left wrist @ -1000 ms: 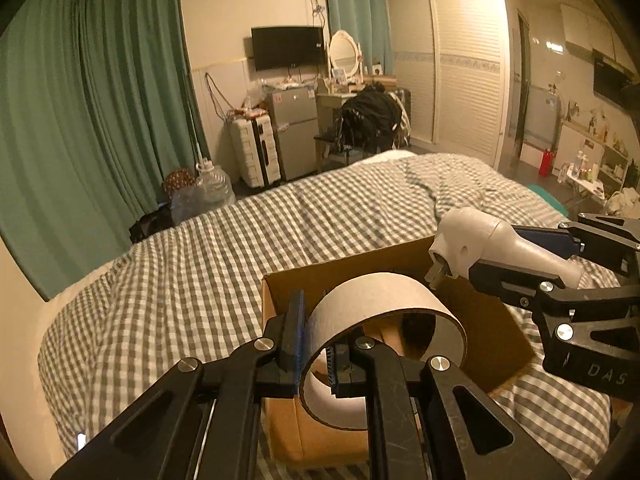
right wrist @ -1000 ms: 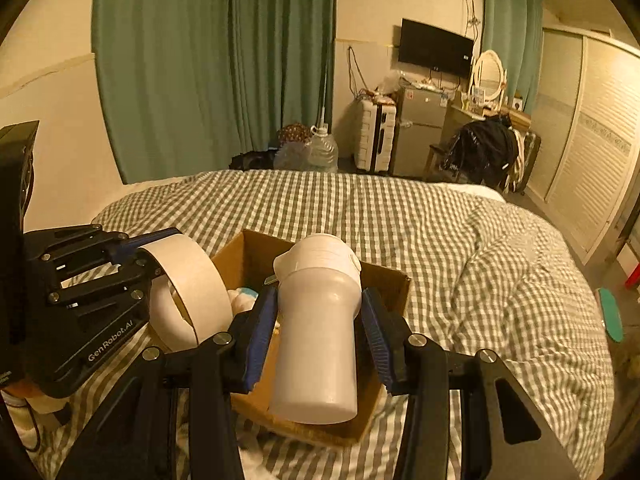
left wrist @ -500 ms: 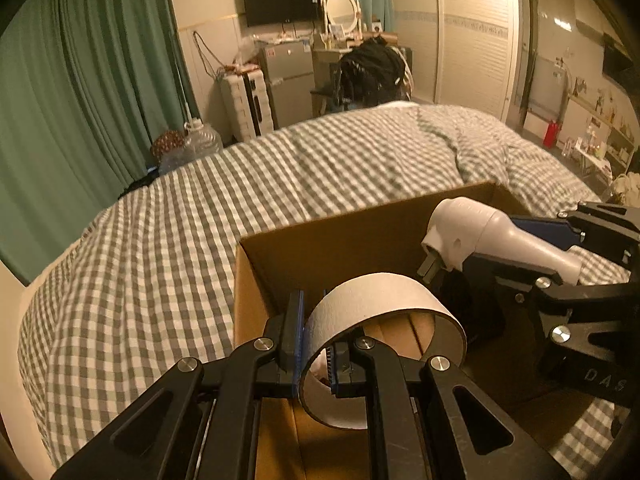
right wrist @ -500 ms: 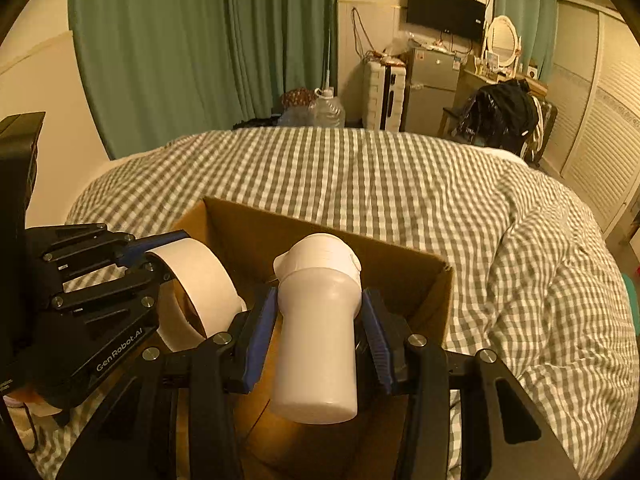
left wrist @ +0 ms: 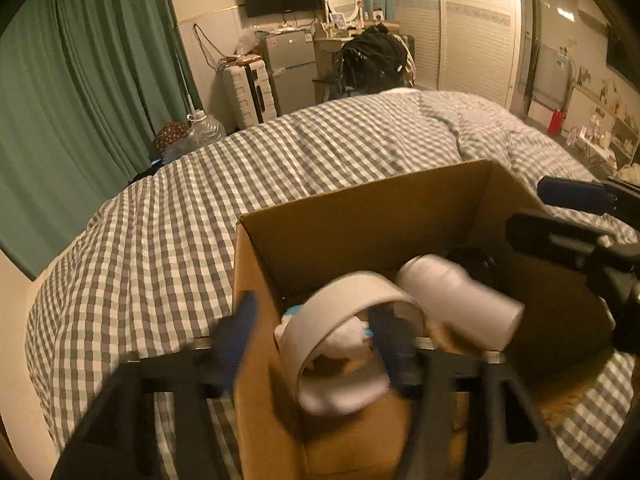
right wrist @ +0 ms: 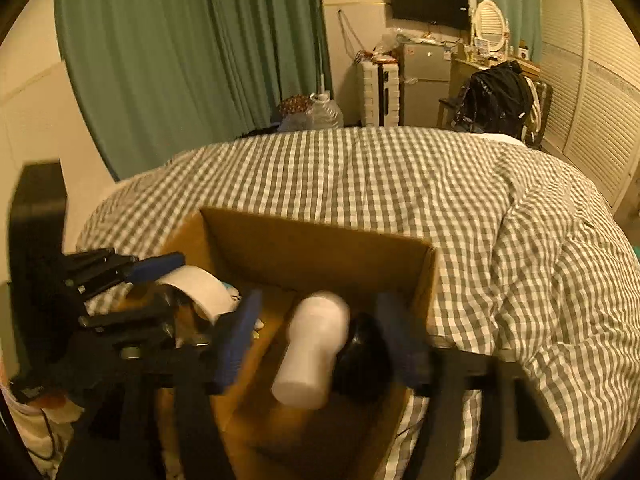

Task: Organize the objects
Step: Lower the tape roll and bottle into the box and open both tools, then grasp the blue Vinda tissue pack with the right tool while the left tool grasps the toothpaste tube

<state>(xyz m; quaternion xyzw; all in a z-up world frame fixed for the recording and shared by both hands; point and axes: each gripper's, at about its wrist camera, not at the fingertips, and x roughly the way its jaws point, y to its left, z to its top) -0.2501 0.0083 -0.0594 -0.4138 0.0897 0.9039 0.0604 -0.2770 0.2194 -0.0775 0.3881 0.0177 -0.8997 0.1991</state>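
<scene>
Now both our claws are opening — left gripper [left wrist: 316,340] frees the tape roll [left wrist: 348,344], right gripper [right wrist: 320,340] the white bottle [right wrist: 316,352] — both dropping into the cardboard box [right wrist: 320,248].

1. A bed [right wrist: 440,184] fills the room's middle, covered by a grey-and-white checked quilt [left wrist: 168,240].
2. The quilt is rumpled into folds toward the right side in the right wrist view.
3. An open brown cardboard box [right wrist: 316,248] sits directly on the quilt at the near edge.
4. The box stands upright with its top open.
</scene>
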